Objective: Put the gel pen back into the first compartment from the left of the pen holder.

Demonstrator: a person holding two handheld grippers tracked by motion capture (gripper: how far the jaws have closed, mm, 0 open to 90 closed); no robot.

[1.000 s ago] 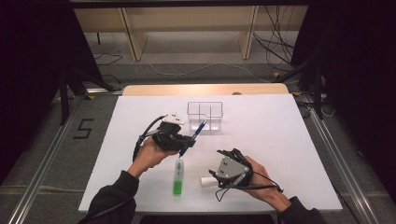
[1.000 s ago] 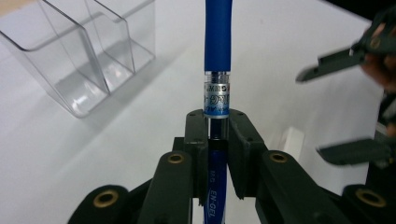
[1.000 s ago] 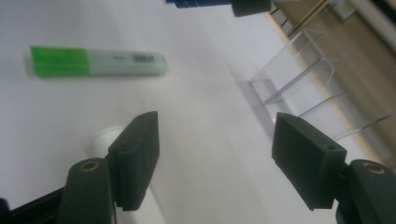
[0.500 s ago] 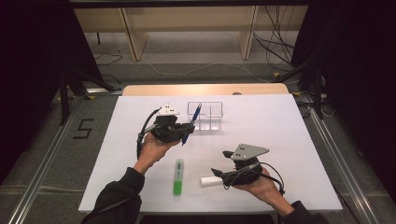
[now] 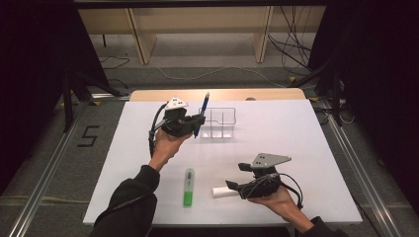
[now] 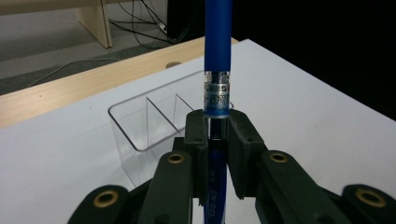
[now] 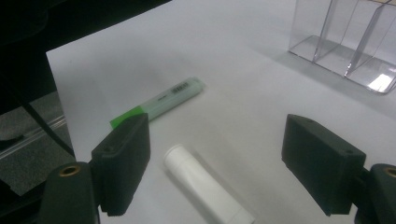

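From the high view, the left gripper point(image 5: 196, 121) held a blue pen point(image 5: 202, 112) near-upright, just at nine o'clock of the clear organizer point(image 5: 221, 123); the right gripper point(image 5: 232, 185) sat low by a white tube point(image 5: 221, 191), the green highlighter point(image 5: 188, 186) at its nine o'clock.

In the left gripper view, the jaws were clamped tight on the blue pen point(image 6: 217, 70).

In the right gripper view, the jaws stood wide, having just been opening, the white tube point(image 7: 205, 186) lying loose between them.

gripper point(image 7: 217, 163) spread, white tube point(image 7: 205, 186), green highlighter point(image 7: 159, 103)
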